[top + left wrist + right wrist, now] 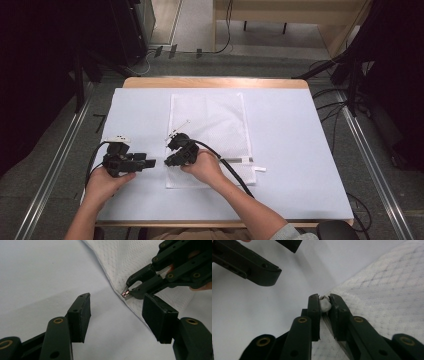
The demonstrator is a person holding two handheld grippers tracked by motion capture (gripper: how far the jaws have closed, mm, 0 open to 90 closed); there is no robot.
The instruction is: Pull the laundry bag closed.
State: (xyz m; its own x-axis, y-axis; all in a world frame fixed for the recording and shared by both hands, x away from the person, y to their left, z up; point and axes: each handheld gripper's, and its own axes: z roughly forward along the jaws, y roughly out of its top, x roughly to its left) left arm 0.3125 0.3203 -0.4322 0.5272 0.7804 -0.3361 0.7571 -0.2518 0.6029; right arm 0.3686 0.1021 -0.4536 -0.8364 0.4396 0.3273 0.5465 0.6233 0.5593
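A white mesh bag (210, 135) lies flat at the centre of the high view on the pale sheet (295, 150) that covers the desk (215, 82), its long side running from the far edge toward the person. The right gripper (172, 150) sits at the bag's left edge, a little below the frame's middle, held by the right hand (205, 167) that rests on the bag's lower part. Its jaws are nearly closed and pinch the zip pull (325, 304), a small whitish tab at the bag's edge; in the right gripper view the tab sits between the two pads at centre frame, with the mesh (382, 300) spreading to the right. In the left gripper view the same pull (125, 293) shows metallic at the tip of the right gripper's jaws, upper right. The left gripper (147, 163) lies just to the left of the bag, lower left of the high view, in the left hand (107, 180). Its jaws stand wide apart over the bare sheet with nothing between them, pointing toward the bag's edge.
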